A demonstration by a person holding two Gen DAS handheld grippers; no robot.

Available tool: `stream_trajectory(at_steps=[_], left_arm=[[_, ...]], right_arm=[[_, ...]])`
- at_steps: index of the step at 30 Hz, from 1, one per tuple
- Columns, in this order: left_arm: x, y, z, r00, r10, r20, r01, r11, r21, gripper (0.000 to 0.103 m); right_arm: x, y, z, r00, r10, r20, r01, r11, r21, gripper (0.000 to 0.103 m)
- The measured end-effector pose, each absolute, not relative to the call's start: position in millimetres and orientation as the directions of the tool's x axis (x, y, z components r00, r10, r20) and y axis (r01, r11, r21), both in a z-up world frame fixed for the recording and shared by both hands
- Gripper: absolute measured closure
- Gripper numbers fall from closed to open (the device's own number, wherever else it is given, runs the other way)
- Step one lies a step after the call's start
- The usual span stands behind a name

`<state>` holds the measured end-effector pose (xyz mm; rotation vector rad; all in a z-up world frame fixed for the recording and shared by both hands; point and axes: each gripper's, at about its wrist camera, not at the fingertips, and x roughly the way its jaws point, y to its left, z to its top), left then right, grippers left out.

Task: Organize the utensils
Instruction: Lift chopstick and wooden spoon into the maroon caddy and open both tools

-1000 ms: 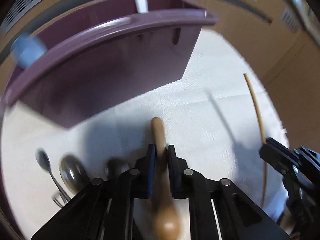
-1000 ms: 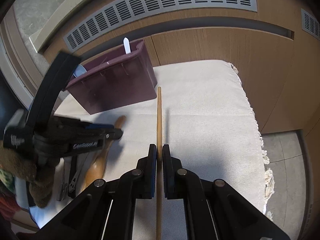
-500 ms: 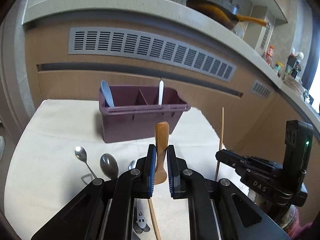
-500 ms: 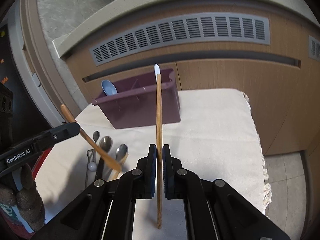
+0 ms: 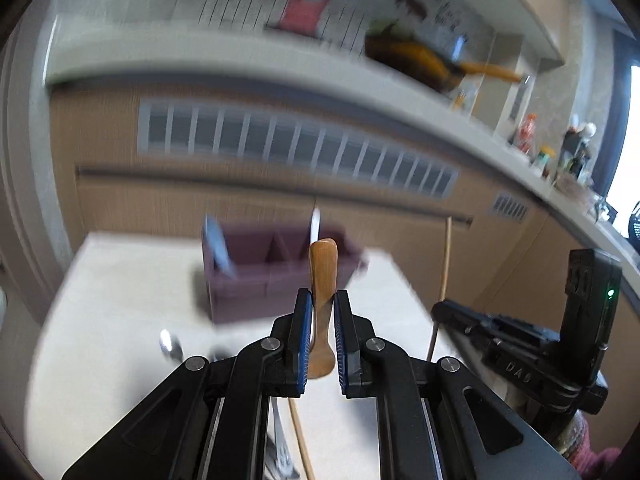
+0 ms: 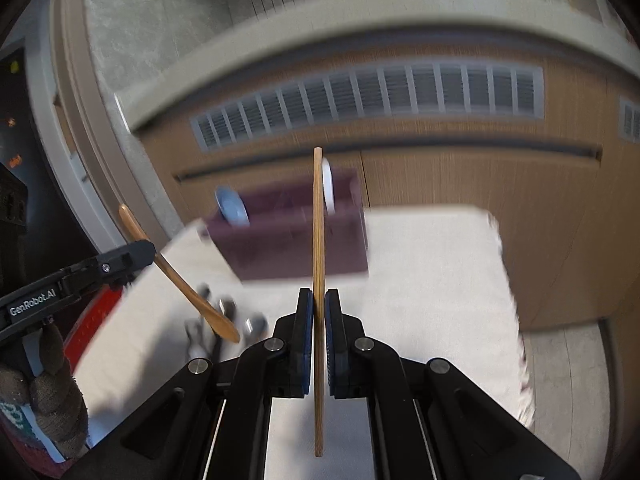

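Both tongs loaded, above the caddy's cloth

My left gripper (image 5: 322, 318) clamps a brown wooden spoon (image 5: 322, 280); my right gripper (image 6: 316, 320) pinches a thin wooden chopstick (image 6: 318, 264) upright, ready, I judge, to drop into the purple plastic divided caddy (image 6: 296, 240) beyond; metal spoons (image 6: 224, 316) lie before it.

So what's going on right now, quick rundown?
Left gripper shut on wooden spoon. Right gripper shut on chopstick. Both held above table; purple caddy ahead, nothing blocking.
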<state>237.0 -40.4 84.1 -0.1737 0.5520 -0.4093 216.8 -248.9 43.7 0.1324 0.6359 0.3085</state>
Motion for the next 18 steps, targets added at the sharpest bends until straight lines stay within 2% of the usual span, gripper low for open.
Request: stream_trajectory(at_steps=[5, 8, 12, 18], left_arm=[[253.0, -30.8, 152.4, 0.851, -0.398, -0.343, 0.344, 0.915, -0.208, 0.092], [280.8, -24.7, 160.0, 0.869, -0.382, -0.315, 0.333, 0.921, -0.201, 0.092], [321.6, -18.9, 141.6, 0.85, -0.392, -0.351, 0.322, 0.915, -0.241, 0.092], [363.0, -17.1, 96.9, 0.805, -0.41, -0.429, 0.312, 0.908, -0.28, 0.092]], right_arm=[[225.2, -239.5, 146.3, 0.897, 0.299, -0.326, -0.287, 0.954, 0.087, 0.098], [247.1, -228.4, 173.8, 0.922, 0.296, -0.248, -0.294, 0.955, 0.049, 0.098], [286.3, -214.4, 164.7, 0.926, 0.299, -0.233, -0.298, 0.954, 0.039, 0.098], [340.8, -204.3, 118.4, 0.896, 0.289, -0.336, -0.279, 0.957, 0.078, 0.098]])
